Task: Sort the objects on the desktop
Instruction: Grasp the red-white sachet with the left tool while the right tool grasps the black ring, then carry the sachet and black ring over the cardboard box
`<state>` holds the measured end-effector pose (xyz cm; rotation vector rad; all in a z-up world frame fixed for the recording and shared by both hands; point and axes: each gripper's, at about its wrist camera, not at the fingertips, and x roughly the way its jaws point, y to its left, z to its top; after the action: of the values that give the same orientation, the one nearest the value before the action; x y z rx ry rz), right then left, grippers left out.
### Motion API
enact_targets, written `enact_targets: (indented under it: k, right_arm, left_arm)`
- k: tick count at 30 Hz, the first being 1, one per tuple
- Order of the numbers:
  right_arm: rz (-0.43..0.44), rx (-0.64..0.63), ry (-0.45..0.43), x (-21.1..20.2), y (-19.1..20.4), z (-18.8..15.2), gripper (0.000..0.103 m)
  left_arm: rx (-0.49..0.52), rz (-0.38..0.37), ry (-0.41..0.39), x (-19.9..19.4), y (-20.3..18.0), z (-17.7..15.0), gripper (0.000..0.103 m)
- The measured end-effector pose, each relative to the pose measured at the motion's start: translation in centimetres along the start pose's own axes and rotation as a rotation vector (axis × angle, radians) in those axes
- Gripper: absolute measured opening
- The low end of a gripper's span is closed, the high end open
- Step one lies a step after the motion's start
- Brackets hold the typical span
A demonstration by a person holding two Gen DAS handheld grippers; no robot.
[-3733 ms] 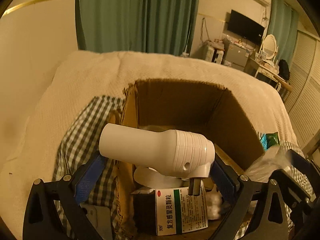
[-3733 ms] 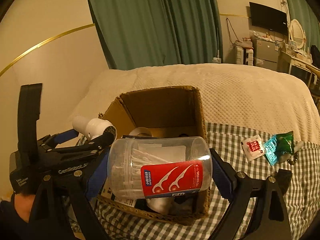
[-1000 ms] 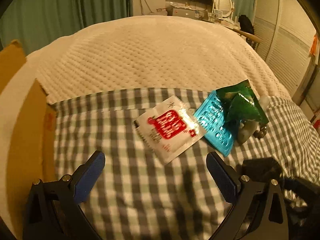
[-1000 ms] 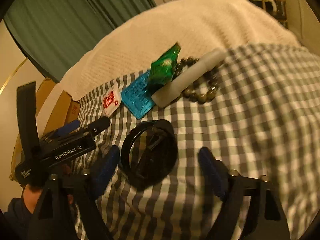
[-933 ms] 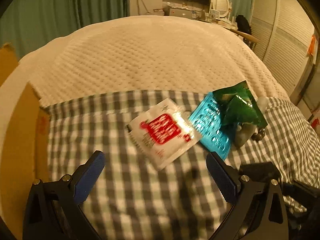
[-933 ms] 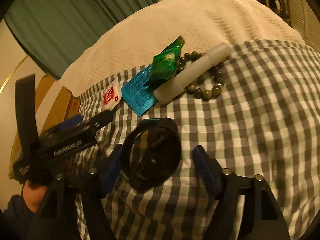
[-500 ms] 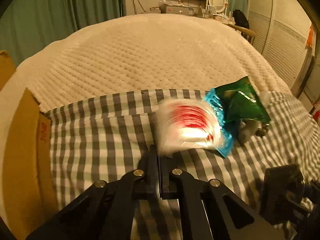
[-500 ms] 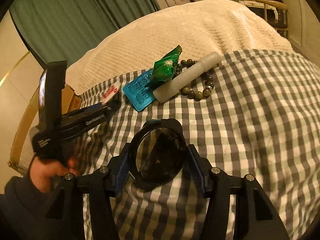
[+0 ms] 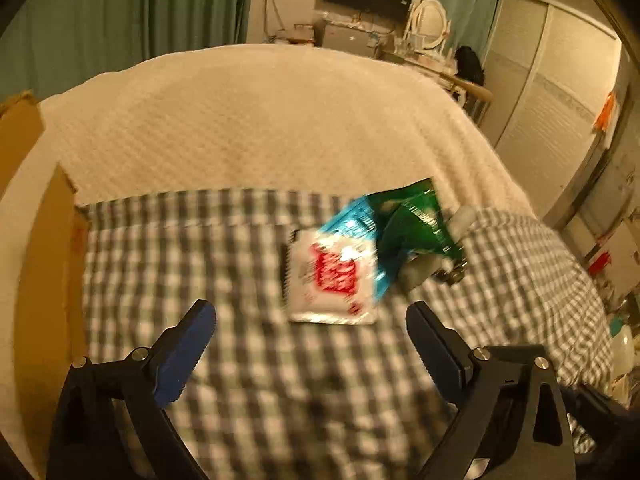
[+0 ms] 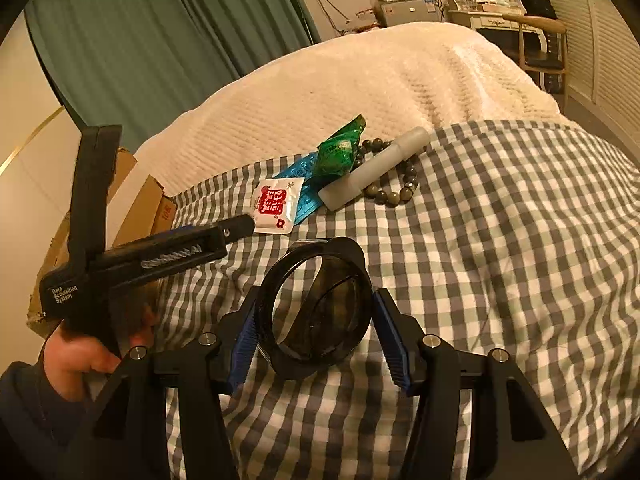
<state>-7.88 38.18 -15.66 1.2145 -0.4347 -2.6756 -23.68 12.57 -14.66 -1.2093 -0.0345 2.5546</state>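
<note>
The right gripper (image 10: 316,344) pinches a black ring (image 10: 316,304), a round, dark, see-through hoop standing on edge with both blue pads (image 10: 390,338) against its sides, over the checked cloth (image 10: 500,240). The gripper points down at a slant.

The left gripper (image 9: 310,354) is opening, its blue fingers (image 9: 182,354) already wide apart, with bare cloth between them. In the right wrist view it shows from the side as a black bar held in a hand (image 10: 92,348) with a dark sleeve, and its tip lies just beside the sachet.

Past the left fingertips lies the sachet (image 9: 332,278), flat, white with a red label, blurred in the left view. It overlaps a blue blister pack (image 10: 302,188). A crumpled green packet (image 10: 340,148) sits on the far end of the blue pack. Touching the packet is a pale tube (image 10: 376,170), lying across a bracelet (image 10: 404,190) of dark beads.

At the left edge of the cloth stands a cardboard box (image 10: 140,204), its flap near the left gripper. The cloth's right half is bare and rumpled. Beyond the cloth's far edge is a cream blanket (image 10: 360,68), then green curtains (image 10: 168,24).
</note>
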Motion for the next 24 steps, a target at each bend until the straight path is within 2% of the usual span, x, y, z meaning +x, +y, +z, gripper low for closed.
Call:
enact_targets:
  k: [4,5,6,7,8,9,10,12,15,19,24]
  right_arm:
    - [-0.046,-0.003,-0.006,0.4,-1.1,0.5,0.054]
    - [-0.052,0.011,-0.009,0.4,-1.8,0.6,0.054]
    - [-0.052,0.022,-0.011,0.4,-2.3,0.7,0.054]
    - [-0.054,0.034,-0.016,0.1,-2.8,0.7,0.054]
    - [-0.060,0.046,-0.020,0.0,-3.4,0.7,0.054]
    - [-0.063,0.051,-0.020,0.0,-3.8,0.8,0.054]
    - [-0.069,0.055,-0.020,0.0,-4.1,0.8,0.054]
    - [-0.083,0.057,-0.014,0.1,-4.6,0.8,0.054]
    - [-0.081,0.059,-0.008,0.4,-4.6,0.8,0.054]
    - [-0.087,0.039,-0.008,0.0,-3.6,0.8,0.054]
    - [-0.091,0.035,-0.022,-1.7,-1.9,0.1,0.054]
  left_arm:
    - [0.063,0.052,0.043,3.4,-1.5,1.0,0.099]
    - [0.078,0.059,0.047,4.1,-1.7,0.9,0.095]
    - [0.093,0.058,0.042,4.7,-1.8,0.8,0.086]
    - [0.108,0.054,0.041,5.0,-1.9,0.5,0.047]
    - [0.125,0.052,0.052,5.3,-2.0,0.4,0.039]
    - [0.147,0.061,0.031,5.1,-2.0,0.1,0.036]
    - [0.162,0.063,0.012,4.7,-2.1,0.0,0.020]
    - [0.196,0.060,-0.008,3.6,-2.2,-0.3,0.008]
    - [0.191,0.045,-0.014,1.9,-1.7,-0.5,0.005]
    - [0.110,-0.005,-0.004,-0.8,-0.1,-1.1,0.004]
    - [0.055,-0.077,-0.046,-6.4,0.2,-3.4,0.004]
